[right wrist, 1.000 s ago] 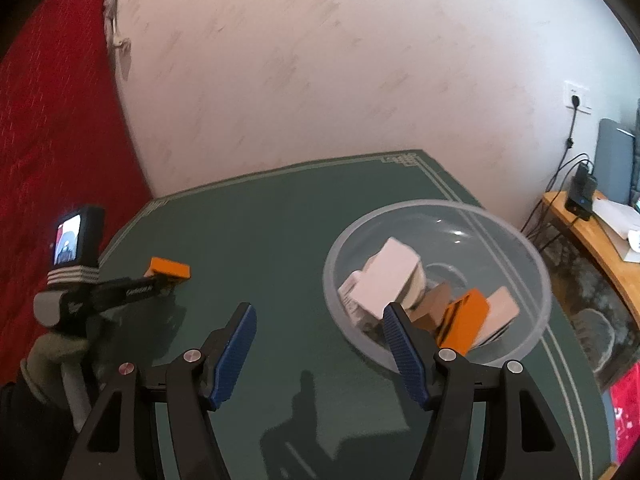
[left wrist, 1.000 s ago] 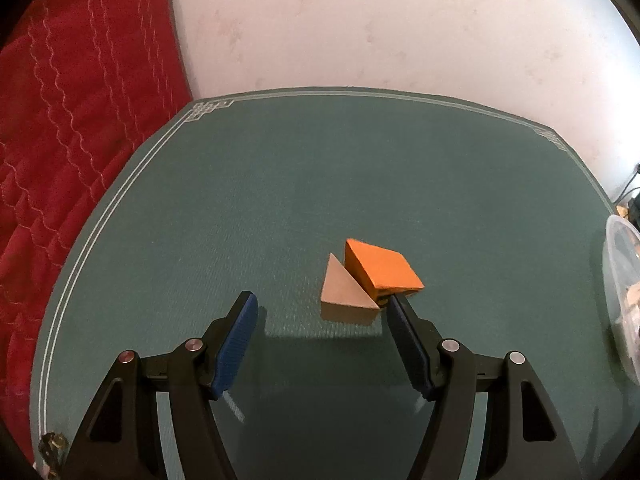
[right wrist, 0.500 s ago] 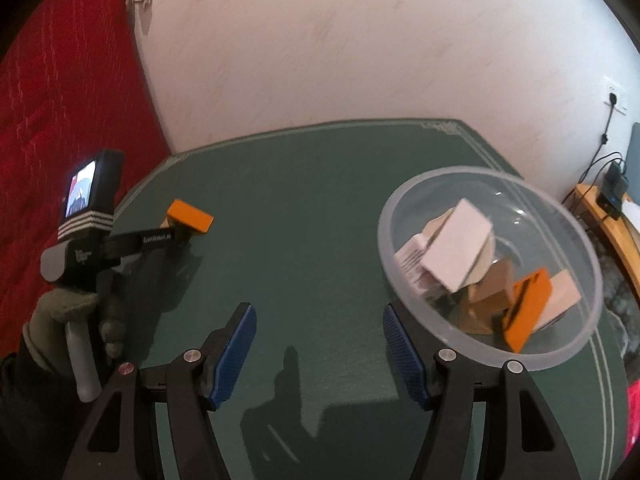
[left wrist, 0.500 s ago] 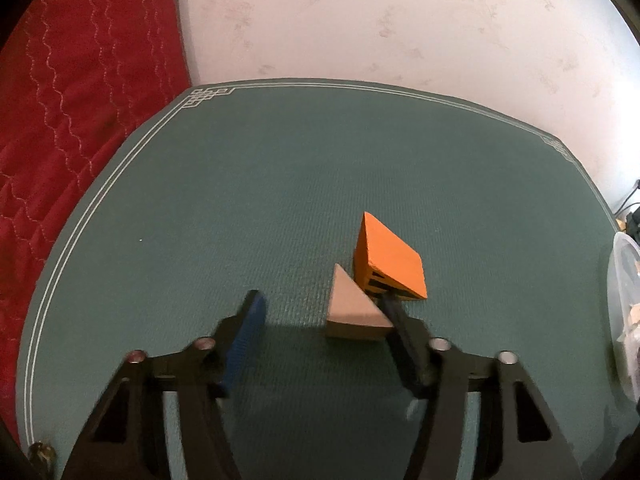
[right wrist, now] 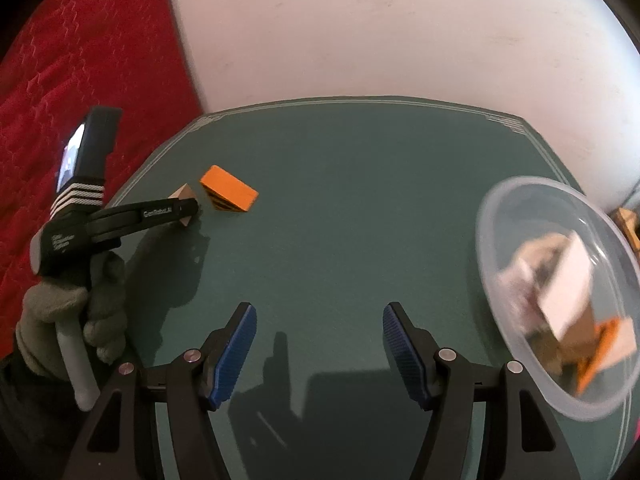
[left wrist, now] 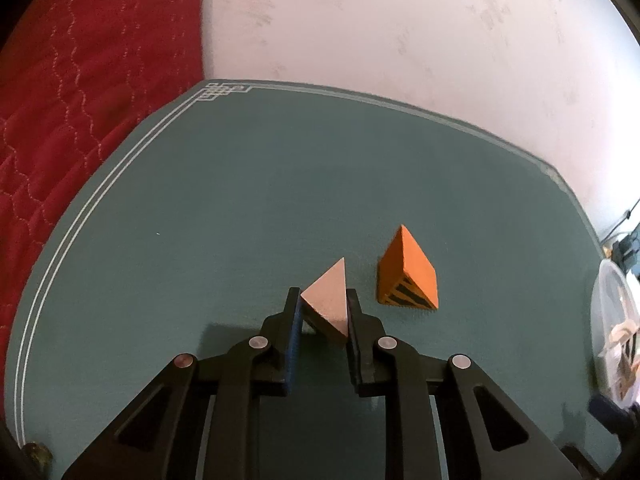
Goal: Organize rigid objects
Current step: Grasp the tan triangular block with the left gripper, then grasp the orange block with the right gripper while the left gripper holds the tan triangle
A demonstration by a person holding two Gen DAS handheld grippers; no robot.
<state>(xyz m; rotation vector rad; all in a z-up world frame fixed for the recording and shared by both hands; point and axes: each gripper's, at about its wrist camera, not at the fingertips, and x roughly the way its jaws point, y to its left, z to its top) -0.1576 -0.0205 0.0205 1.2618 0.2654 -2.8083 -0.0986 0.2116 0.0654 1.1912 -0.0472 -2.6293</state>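
One green table, pale wall behind, red quilted fabric beside

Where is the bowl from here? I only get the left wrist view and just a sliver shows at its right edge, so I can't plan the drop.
Observer: The clear bowl stands on the green table, right of the right gripper.
Operator: Is it empty?
Observer: No, several blocks lie in it; a white block sits on top.
Operator: Is the right gripper carrying anything?
Observer: No, its fingers stand apart with nothing between them.
Operator: Does my grip look right from outside?
Observer: The left gripper is clamped on the tan wedge; the orange wedge lies just beside it.
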